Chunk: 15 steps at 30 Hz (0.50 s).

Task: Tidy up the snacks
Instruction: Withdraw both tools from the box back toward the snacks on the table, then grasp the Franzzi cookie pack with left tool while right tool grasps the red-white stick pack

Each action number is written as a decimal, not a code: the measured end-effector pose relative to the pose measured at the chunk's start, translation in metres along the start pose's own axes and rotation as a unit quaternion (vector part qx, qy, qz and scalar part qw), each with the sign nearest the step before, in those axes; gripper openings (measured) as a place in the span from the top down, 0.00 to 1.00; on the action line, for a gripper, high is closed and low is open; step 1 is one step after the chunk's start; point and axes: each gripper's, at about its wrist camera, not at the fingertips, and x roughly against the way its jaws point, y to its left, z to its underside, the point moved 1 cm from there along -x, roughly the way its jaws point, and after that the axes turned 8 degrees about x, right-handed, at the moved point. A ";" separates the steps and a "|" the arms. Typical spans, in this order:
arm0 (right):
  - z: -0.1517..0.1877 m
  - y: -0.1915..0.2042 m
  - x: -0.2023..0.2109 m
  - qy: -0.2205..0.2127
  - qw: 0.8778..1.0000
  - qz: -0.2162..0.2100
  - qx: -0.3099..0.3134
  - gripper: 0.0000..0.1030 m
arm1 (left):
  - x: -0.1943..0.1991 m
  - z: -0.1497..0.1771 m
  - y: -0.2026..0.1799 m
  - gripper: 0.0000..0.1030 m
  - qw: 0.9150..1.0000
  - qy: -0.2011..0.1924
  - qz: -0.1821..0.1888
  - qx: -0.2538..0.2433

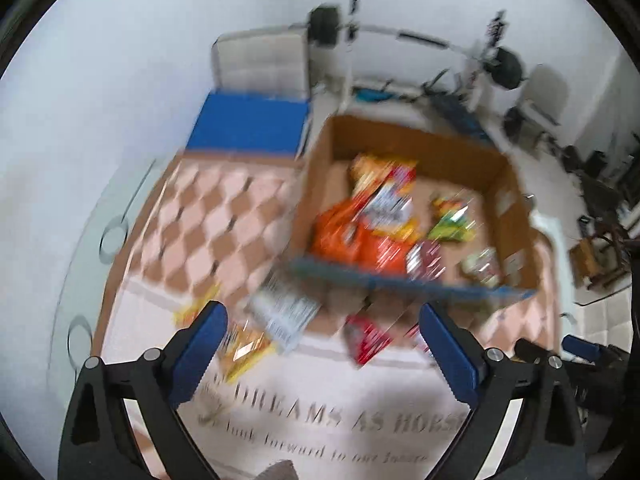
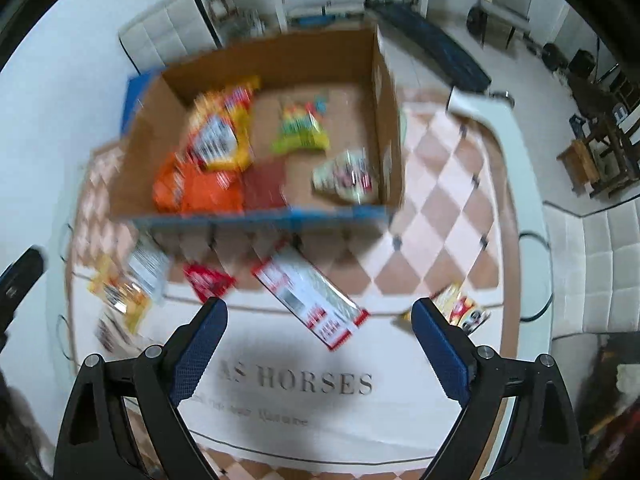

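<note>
Jaws wide on both grippers, loose snack packets (image 2: 310, 298) before cardboard box (image 2: 280, 58).

White walls (image 1: 120, 80) and pale floor (image 2: 552, 68). At twelve o'clock stands a white padded chair (image 1: 260, 60); weight equipment (image 1: 504, 64) at one o'clock; wooden stool (image 2: 578, 164) at three.

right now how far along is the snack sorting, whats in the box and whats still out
Partly done. The cardboard box already holds an orange bag, a yellow bag, a green pack and a few smaller packets. Nothing is in hand: the left gripper and right gripper are both open and empty. Left on the tablecloth: a long red-and-silver packet, a small red packet, a yellow packet and others, too blurred to count.
</note>
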 end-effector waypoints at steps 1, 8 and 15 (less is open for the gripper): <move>0.003 -0.002 -0.020 0.020 1.000 0.004 0.005 0.07 | -0.008 0.007 0.007 0.05 1.000 0.011 -0.009 0.009; 0.007 0.005 -0.111 0.100 0.994 0.016 0.042 0.07 | -0.082 0.068 0.077 0.05 0.982 0.120 -0.067 0.129; 0.002 0.022 -0.171 0.134 0.981 0.065 0.125 0.09 | -0.114 0.101 0.105 0.05 0.967 0.155 -0.103 0.174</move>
